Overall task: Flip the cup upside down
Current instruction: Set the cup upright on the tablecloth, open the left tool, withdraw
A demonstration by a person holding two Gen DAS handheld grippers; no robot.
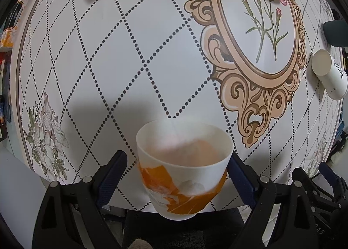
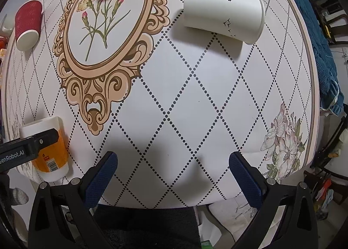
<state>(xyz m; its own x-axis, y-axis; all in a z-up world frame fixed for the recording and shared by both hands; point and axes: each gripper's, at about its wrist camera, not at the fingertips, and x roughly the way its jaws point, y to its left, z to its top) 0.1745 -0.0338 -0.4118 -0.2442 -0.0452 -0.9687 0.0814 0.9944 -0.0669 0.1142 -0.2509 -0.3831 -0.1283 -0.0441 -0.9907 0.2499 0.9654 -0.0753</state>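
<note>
Your left gripper (image 1: 177,169) grips the orange-and-white cup (image 1: 182,170) above the table's (image 1: 152,42) near edge, mouth still tilted upward, so the flip remains. Your right gripper (image 2: 173,175) hovers wide, holding nothing.

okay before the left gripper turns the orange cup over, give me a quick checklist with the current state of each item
1. Left gripper around the orange and white cup: ok, a finger on each side.
2. Firm pad contact: cannot tell.
3. Cup mouth up, not yet flipped: ok.
4. Cup empty: cannot tell, inside blurred.
5. Bare tablecloth ahead for setting down: ok.
6. Right gripper open, apart from the cup: ok.
</note>
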